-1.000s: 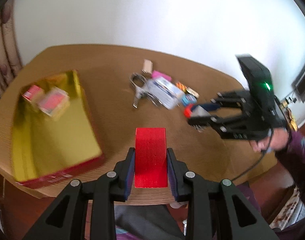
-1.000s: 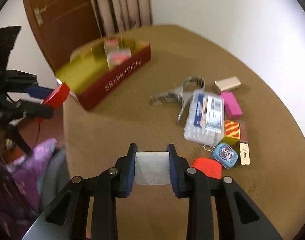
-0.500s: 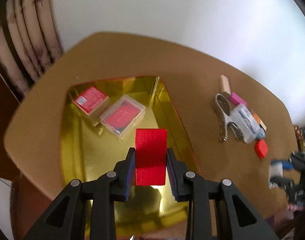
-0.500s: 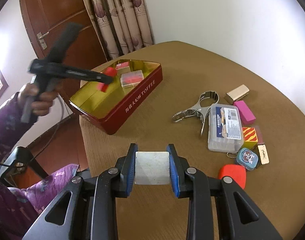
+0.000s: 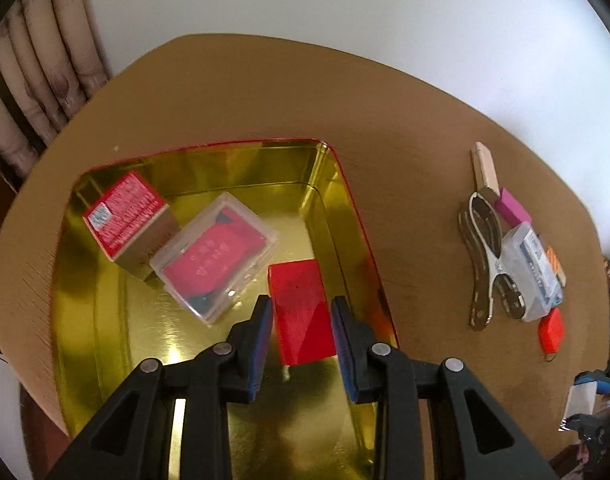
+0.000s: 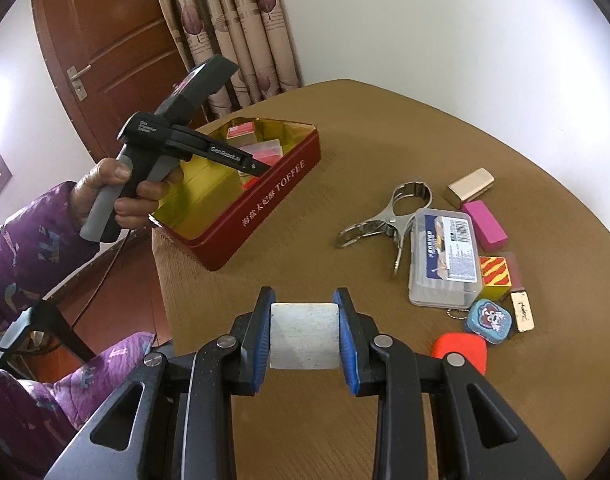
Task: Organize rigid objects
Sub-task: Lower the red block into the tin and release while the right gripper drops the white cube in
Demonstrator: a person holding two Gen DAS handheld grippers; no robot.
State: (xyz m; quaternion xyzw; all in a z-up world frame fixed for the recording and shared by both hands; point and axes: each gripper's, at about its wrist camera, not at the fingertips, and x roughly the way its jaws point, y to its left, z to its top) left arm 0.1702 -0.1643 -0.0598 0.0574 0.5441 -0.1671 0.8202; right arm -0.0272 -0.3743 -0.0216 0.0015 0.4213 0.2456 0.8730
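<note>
Red block point(image 5: 301, 312) clamped between the blue pads of the left tongs point(image 5: 301, 334), tilted and hanging over the right-hand part of the gold-lined tin point(image 5: 337, 216), close to its right wall; contact with the tin floor impossible to judge. Farther in, a clear plastic case point(image 5: 215, 254) with a red insert lying askew, touching a red-labelled carton point(image 5: 125, 216) in the far left corner. Seen from the right wrist, the same tin red on the outside point(image 6: 265, 208), lettered TOFFEE, sitting at the near left edge of the round brown bench point(image 6: 365, 128), with the left tongs point(image 6: 261, 168) reaching down into it, gripped by a hand point(image 6: 117, 192) in a purple patterned sleeve point(image 6: 29, 248). Right tongs point(image 6: 304, 334) closed on a flat silvery square piece point(image 6: 304, 336), held above the near edge of the bench. Well apart from the tin, a cluster on the right side: metal clamp point(image 6: 389, 224) touching a clear lidded box point(image 6: 445, 256), a beige block point(image 6: 469, 186) and a pink block point(image 6: 485, 226) behind it, a red-and-yellow striped cube point(image 6: 494, 274), a small gold lighter-like piece point(image 6: 521, 312), a teal keychain tin point(image 6: 489, 320), and a red rounded piece point(image 6: 459, 350) nearest the right tongs. Curtains point(image 6: 241, 28) and a wooden door point(image 6: 105, 48) beyond the bench.
</note>
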